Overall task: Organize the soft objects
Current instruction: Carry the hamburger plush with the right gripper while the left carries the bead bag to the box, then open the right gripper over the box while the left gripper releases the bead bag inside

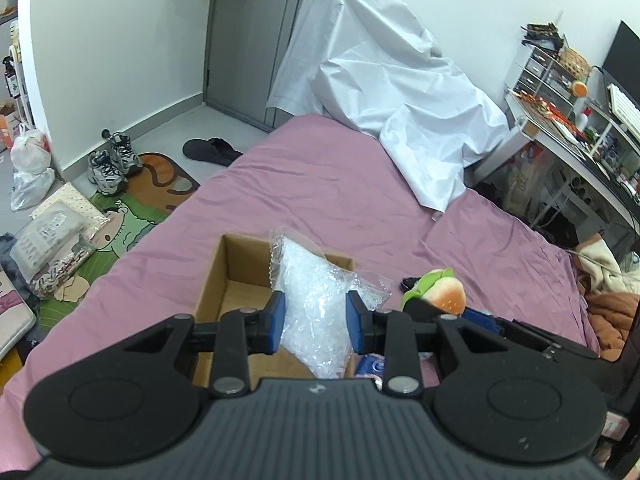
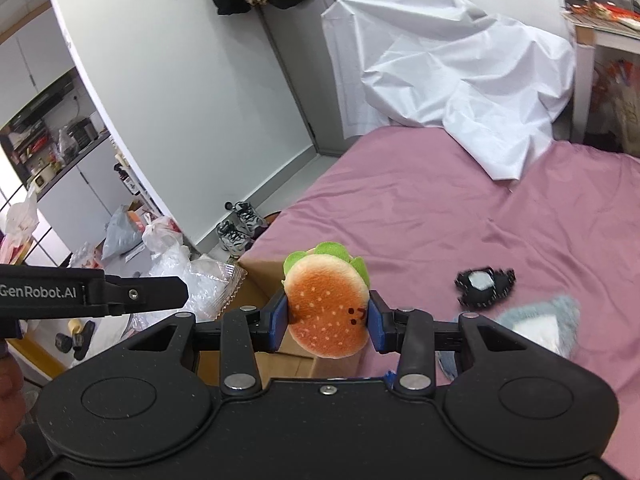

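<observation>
- The bed (image 1: 320,184) carries the open cardboard box (image 1: 240,280), which sits under my 2 loads
- My left hand-held gripper (image 1: 316,322) pinches a clear bag of white filling (image 1: 312,300) above the box; I should lower it in before letting go
- My right hand-held gripper (image 2: 328,320) clamps the burger plush (image 2: 326,308) beside the box; I'd set it in second

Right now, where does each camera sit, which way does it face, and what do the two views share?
Left wrist: on the left gripper, looking down the bed; its pads clamp a plastic bag above the box.
Right wrist: on the right gripper, facing the bed's far end; its pads clamp a burger plush; a hand shows bottom left.
Shared: bed, box, bag, plush, white sheet, sneakers, each other's gripper.
</observation>
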`<state>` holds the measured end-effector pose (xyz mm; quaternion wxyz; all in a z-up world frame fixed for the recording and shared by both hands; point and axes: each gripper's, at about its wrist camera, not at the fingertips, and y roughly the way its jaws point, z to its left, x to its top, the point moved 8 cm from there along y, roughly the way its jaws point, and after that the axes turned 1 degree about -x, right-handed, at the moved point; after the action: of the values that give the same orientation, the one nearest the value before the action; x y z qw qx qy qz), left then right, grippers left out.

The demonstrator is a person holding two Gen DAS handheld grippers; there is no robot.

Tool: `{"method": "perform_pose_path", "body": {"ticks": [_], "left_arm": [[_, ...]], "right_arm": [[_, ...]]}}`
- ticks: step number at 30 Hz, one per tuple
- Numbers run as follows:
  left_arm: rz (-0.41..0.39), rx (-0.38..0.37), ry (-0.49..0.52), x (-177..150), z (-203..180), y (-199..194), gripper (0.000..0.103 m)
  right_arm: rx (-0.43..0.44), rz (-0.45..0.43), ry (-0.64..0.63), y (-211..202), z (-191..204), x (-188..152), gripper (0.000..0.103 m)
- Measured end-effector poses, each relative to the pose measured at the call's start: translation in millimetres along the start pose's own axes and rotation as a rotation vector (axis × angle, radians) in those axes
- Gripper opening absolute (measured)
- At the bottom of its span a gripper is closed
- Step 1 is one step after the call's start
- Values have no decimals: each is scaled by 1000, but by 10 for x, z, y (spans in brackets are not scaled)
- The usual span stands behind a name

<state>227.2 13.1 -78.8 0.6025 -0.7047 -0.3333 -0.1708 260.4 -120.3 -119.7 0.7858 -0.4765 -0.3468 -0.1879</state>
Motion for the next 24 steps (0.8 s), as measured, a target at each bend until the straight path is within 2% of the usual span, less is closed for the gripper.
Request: {"method": "perform_pose_path", "body": {"ticks": [13, 20, 24], "left_arm": [[-11, 49, -29, 228, 315, 278, 31], [37, 79, -47, 183, 497, 623, 31], [65, 93, -54, 120, 559, 834, 31]], "right_arm": [[91, 53, -85, 370, 151, 110, 40], [120, 91, -98, 548, 173, 35, 40], [152, 128, -43, 611, 128, -7, 40]]}}
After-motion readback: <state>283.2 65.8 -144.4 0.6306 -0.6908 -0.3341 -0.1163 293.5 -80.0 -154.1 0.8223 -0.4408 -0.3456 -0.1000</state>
